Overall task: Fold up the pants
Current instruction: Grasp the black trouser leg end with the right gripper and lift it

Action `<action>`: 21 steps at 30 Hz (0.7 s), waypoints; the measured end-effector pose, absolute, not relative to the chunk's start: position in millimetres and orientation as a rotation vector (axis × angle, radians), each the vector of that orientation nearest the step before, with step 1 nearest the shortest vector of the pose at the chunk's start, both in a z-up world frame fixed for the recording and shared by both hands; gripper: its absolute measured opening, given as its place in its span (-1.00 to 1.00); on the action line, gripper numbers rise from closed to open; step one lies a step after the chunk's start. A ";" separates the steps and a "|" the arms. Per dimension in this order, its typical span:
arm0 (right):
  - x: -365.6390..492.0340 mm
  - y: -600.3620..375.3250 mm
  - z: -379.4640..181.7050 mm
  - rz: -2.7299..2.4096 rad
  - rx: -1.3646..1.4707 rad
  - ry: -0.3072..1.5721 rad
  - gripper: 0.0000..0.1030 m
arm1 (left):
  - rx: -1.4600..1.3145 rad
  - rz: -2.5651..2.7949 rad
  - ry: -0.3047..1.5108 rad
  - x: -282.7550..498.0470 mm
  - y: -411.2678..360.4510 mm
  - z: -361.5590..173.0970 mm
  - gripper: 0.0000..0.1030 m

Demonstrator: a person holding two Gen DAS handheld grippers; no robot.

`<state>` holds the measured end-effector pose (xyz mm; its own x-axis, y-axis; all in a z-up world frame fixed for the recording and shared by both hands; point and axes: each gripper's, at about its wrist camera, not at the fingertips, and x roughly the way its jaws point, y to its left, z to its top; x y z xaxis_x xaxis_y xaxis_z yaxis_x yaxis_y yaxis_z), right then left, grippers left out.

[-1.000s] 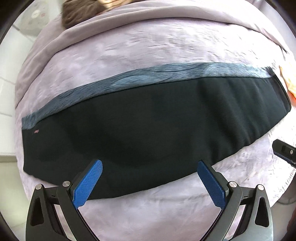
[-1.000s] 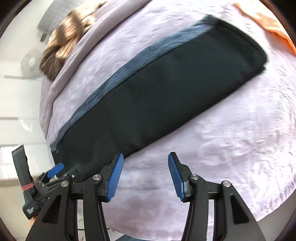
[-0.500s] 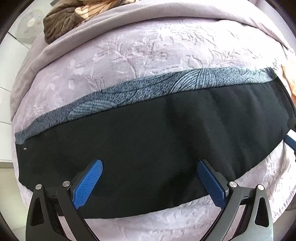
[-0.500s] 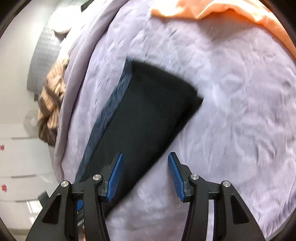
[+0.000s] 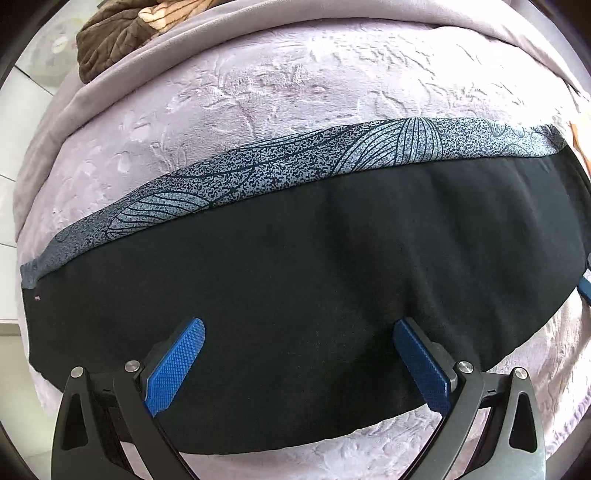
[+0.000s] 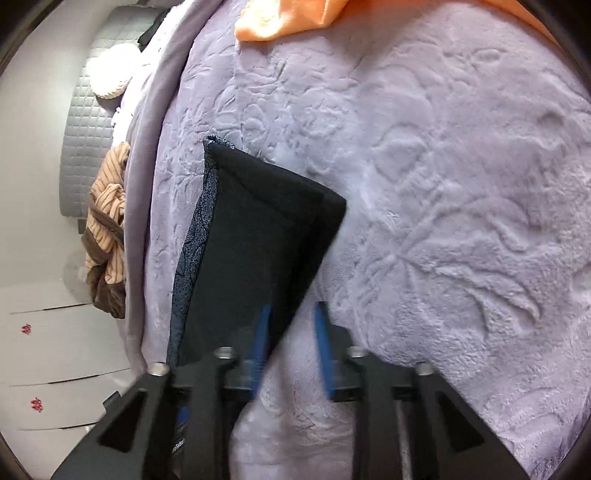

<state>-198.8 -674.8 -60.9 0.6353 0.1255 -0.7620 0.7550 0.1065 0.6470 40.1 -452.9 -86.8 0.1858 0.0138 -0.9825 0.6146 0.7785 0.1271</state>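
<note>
Black pants with a grey patterned side stripe lie folded lengthwise as a long band across a lilac embossed blanket. My left gripper is wide open, low over the pants' near edge, holding nothing. In the right wrist view the pants run away from the camera to one end. My right gripper is blurred, its blue pads a narrow gap apart at the pants' near long edge; I cannot tell if cloth is between them.
A brown and tan striped garment lies at the blanket's far left; it also shows in the right wrist view. Orange cloth lies beyond the pants' end. A grey quilted headboard and a white cushion stand behind.
My left gripper moved forward over the pants and stayed open. My right gripper swung to the pants' end, came down to the edge, and its pads narrowed.
</note>
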 end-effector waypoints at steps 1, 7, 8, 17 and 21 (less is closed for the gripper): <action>-199.4 -675.4 -60.8 -0.539 1.416 0.792 -0.31 | 0.576 -0.458 1.332 39.5 -454.4 -86.9 1.00; -204.5 -679.6 -67.8 -0.547 1.451 0.737 -0.24 | 0.572 -0.456 1.335 36.1 -462.2 -87.2 1.00; -203.4 -680.3 -70.5 -0.535 1.453 0.725 -0.24 | 0.571 -0.457 1.337 35.5 -463.8 -87.4 1.00; -169.3 -694.3 -83.1 -0.436 1.410 0.676 -0.10 | 0.583 -0.465 1.329 34.6 -451.5 -81.3 1.00; -153.7 -698.9 -80.4 -0.400 1.393 0.692 -0.06 | 0.587 -0.469 1.326 27.1 -457.7 -79.1 1.00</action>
<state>-153.7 -698.9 -80.4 0.7436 0.1379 -0.6542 0.6358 0.1567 0.7558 27.1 -457.7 -79.1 0.1884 0.0124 -0.9820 0.6268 0.7682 0.1300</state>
